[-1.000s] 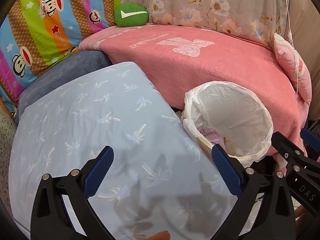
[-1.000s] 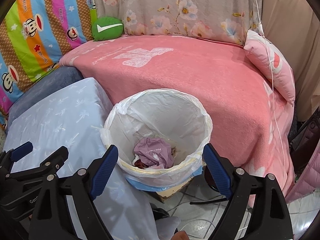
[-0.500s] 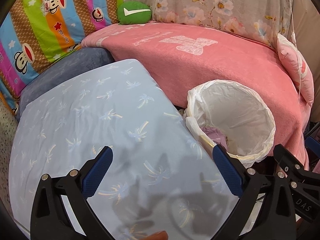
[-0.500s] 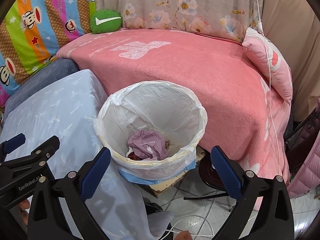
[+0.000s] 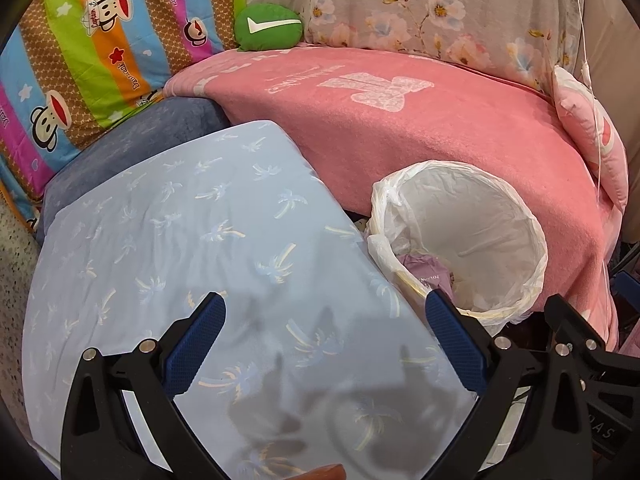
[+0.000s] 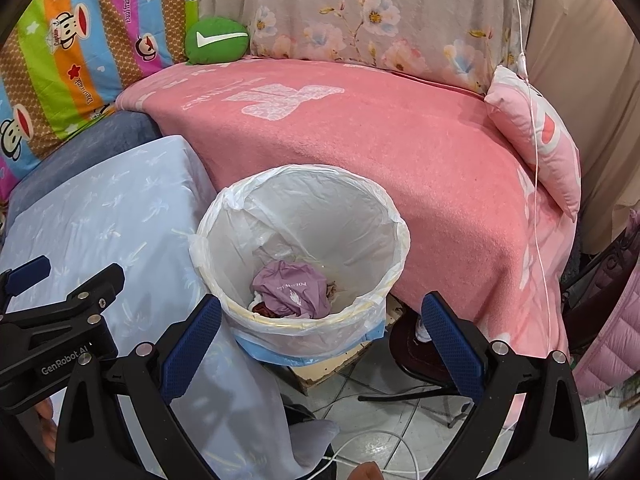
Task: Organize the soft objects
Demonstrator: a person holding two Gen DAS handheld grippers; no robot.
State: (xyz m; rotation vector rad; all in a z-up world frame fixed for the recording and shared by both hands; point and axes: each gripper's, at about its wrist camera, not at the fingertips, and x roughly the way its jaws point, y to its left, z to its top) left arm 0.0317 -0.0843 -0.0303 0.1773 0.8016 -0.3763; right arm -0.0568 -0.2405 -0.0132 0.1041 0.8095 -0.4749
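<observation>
A green cushion with a white tick (image 5: 269, 26) (image 6: 217, 40) lies at the back of the pink blanket (image 5: 400, 128) (image 6: 360, 140). A pink pillow (image 5: 596, 140) (image 6: 536, 132) leans at the blanket's right end. My left gripper (image 5: 324, 344) hangs open and empty over a light blue palm-print sheet (image 5: 180, 248) (image 6: 100, 208). My right gripper (image 6: 322, 340) is open and empty, above the near rim of a white-lined bin (image 6: 394, 220) (image 5: 532, 224) holding crumpled purple fabric (image 6: 292, 288) (image 5: 424, 272).
A striped monkey-print quilt (image 5: 88, 60) and a floral cover (image 5: 440, 4) stand behind the bed. A dark blue cushion (image 5: 160, 132) lies beside the sheet. A thin white cord (image 6: 532, 160) hangs at the right. A pink jacket (image 6: 612, 320), cables and a dark stool (image 6: 412, 356) are on the tiled floor.
Both grippers have drawn back and risen a little, so the bin and bed sit lower and farther in the views. Both stay open and empty.
</observation>
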